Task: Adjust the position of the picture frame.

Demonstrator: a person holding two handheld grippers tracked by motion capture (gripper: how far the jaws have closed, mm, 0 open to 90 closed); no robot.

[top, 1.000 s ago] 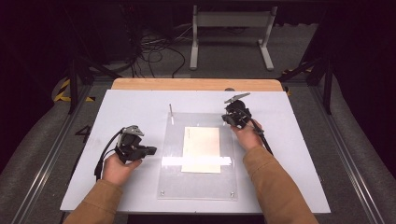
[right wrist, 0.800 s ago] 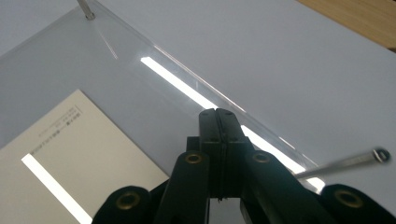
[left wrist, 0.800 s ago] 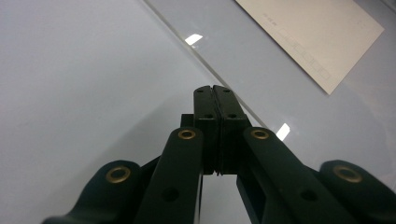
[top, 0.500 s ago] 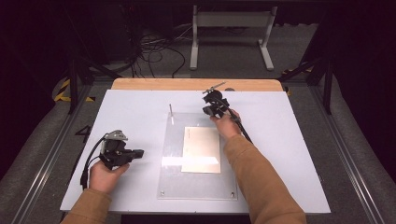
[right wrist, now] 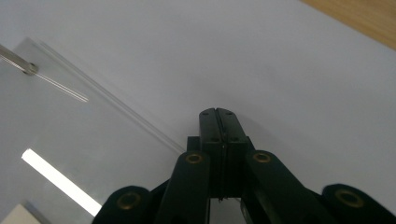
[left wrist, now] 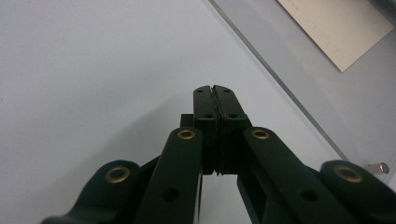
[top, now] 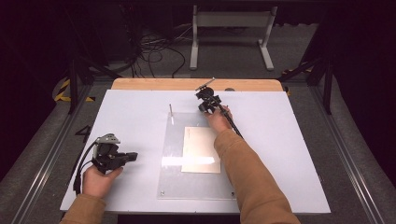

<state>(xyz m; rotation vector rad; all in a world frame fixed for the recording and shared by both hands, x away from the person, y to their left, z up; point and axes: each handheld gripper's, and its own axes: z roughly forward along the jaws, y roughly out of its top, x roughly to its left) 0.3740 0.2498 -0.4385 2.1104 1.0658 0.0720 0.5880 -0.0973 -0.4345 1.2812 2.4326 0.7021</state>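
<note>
While the left gripper [top: 133, 156] is held low over the white table [top: 135, 116] at the near left, well apart from the clear acrylic plate [top: 170, 179], its jaws are seen pressed together with nothing between them in the left gripper view [left wrist: 214, 88]. A tan card [top: 201, 149] is laid flat on the plate, roughly at its middle, and a thin upright metal pin [top: 170, 108] is set at the plate's far left corner. The right gripper [top: 204, 107] is held at the plate's far edge, to the right of the pin and just beyond the card's far end. Its jaws are likewise closed on nothing, as shown in the right gripper view [right wrist: 217, 112], where the plate's edge [right wrist: 116, 105] is seen just beside the tips and the pin's base [right wrist: 31, 68] lies farther off.
</note>
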